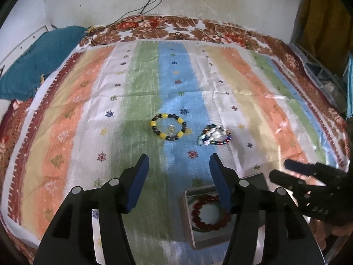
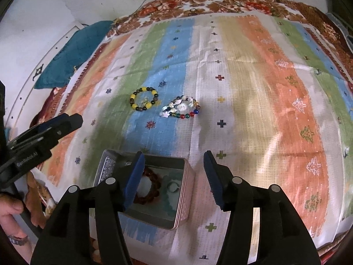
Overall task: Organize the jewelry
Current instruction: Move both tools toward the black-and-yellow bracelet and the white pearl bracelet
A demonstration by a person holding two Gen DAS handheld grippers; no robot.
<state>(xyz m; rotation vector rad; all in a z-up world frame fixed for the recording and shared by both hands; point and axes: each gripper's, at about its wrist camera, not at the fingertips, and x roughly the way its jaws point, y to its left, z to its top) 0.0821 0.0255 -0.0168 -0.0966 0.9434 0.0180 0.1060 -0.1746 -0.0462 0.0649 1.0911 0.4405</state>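
Observation:
A yellow-and-dark bead bracelet point(image 1: 169, 127) point(image 2: 144, 101) lies on the striped cloth, with a small pile of pale and coloured bead bracelets point(image 1: 213, 135) point(image 2: 181, 108) just right of it. Nearer me stands an open metal tin point(image 1: 187, 218) point(image 2: 184, 190) holding a dark red bead bracelet point(image 1: 209, 212) point(image 2: 152, 185). My left gripper point(image 1: 178, 162) is open, empty, above the cloth short of the yellow bracelet. My right gripper point(image 2: 174, 160) is open and empty over the tin's far right side; it also shows as a dark shape, the right gripper point(image 1: 308, 176), at the left view's right edge.
A striped cloth point(image 2: 253, 88) covers a floral bedspread point(image 1: 154, 28). A teal pillow point(image 1: 39, 66) lies at the far left by the wall, with black cables point(image 1: 154, 0) hanging behind. A person's hand point(image 2: 11, 212) holds the left gripper point(image 2: 44, 132).

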